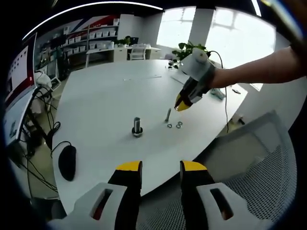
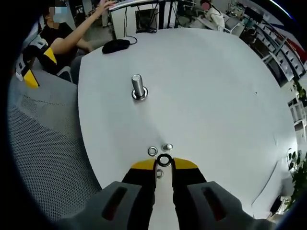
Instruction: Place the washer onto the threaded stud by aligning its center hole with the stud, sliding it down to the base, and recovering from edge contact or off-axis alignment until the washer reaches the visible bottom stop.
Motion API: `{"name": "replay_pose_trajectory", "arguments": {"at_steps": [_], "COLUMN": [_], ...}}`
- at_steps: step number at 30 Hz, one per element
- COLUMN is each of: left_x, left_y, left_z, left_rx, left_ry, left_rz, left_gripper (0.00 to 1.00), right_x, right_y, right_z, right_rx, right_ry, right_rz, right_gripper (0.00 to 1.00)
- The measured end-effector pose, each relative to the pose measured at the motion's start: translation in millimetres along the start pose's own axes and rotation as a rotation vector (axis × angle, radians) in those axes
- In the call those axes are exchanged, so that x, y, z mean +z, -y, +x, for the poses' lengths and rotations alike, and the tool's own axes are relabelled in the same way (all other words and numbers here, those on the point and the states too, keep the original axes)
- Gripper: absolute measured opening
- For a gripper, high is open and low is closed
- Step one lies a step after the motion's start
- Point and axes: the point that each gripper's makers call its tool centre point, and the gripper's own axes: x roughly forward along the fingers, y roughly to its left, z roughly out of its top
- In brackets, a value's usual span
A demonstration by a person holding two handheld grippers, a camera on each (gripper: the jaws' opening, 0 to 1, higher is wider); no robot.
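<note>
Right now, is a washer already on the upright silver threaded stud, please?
No; the upright silver threaded stud stands bare, while the dark ring washer sits between the right gripper tips.

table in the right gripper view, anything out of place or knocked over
Nothing stands out. The threaded stud stands upright on the white table, and the right claw is closed on a washer beside a few loose small parts.

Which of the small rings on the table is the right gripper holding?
The dark washer, pinched at the tips of the right gripper. The two lighter pieces lie loose on the table just beyond it.
</note>
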Motion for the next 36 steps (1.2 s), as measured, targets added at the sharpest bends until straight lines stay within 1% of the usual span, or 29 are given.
{"name": "replay_pose_trajectory", "arguments": {"at_steps": [2, 5, 6, 13, 16, 21, 27, 29, 36], "left_x": [0.0, 0.0, 0.0, 0.2, 0.1, 0.4, 0.4, 0.3, -0.3], "left_y": [-0.2, 0.1, 0.1, -0.5, -1.0, -0.6, -1.1, -1.8, -1.6], "left_z": [0, 0, 0, 0, 0, 0, 0, 0, -1], "left_rx": [0.001, 0.003, 0.003, 0.009, 0.013, 0.012, 0.018, 0.022, 0.023], "left_ry": [0.001, 0.001, 0.001, 0.004, 0.005, 0.006, 0.006, 0.007, 0.002], "left_rz": [-0.001, -0.001, -0.001, -0.002, -0.003, 0.003, 0.000, -0.001, 0.002], "left_gripper": [0.30, 0.30, 0.30, 0.30, 0.30, 0.30, 0.30, 0.30, 0.29], "right_x": [4.2, 8.0, 9.0, 10.1, 6.9, 5.5, 4.2, 2.9, -1.3], "right_y": [2, 2, 5, 6, 7, 5, 5, 6, 1], "right_z": [1, 4, 6, 10, 15, 15, 21, 27, 36], "right_rx": [-0.010, -0.006, -0.006, 0.001, -0.005, 0.006, 0.012, 0.016, 0.032], "right_ry": [0.003, -0.004, -0.007, -0.021, -0.040, -0.050, -0.063, -0.070, -0.098], "right_rz": [-0.013, -0.017, -0.023, -0.032, -0.043, -0.045, -0.051, -0.056, -0.077], "right_gripper": [0.14, 0.14, 0.14, 0.14, 0.14, 0.14, 0.14, 0.14, 0.14]}}
